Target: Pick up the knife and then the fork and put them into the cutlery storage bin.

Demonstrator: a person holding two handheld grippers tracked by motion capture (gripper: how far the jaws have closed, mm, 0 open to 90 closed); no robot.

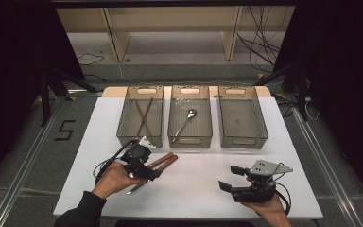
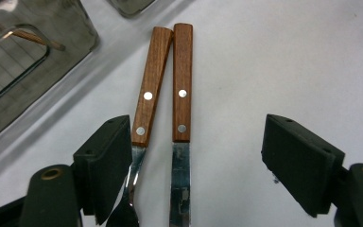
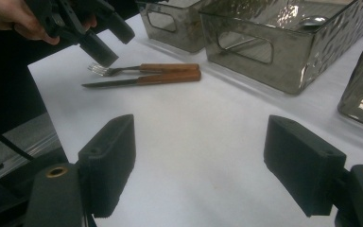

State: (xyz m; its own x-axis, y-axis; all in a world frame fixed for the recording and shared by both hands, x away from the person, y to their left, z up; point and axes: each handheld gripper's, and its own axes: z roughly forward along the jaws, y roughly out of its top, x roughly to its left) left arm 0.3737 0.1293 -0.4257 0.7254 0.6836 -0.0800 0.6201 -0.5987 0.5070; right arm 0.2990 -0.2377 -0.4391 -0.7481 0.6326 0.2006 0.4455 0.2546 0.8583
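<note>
Fork (image 2: 144, 99) and knife (image 2: 182, 90) lie between the spread left gripper (image 2: 194, 165), clearest in its own view.

fingers (image 2: 108, 165) wide apart | fork (image 2: 146, 101), knife (image 2: 182, 90) side by side between them | bin (image 2: 28, 61) upper left

Black hand-held gripper (image 1: 144, 166), trailing cable, dark sleeve (image 1: 82, 210).

A single mark can be read: the digit "5" (image 1: 64, 130), set in dark strokes on the grey floor (image 1: 28, 156) to the left of the counter (image 1: 194, 189). Nothing else carries writing.
</note>
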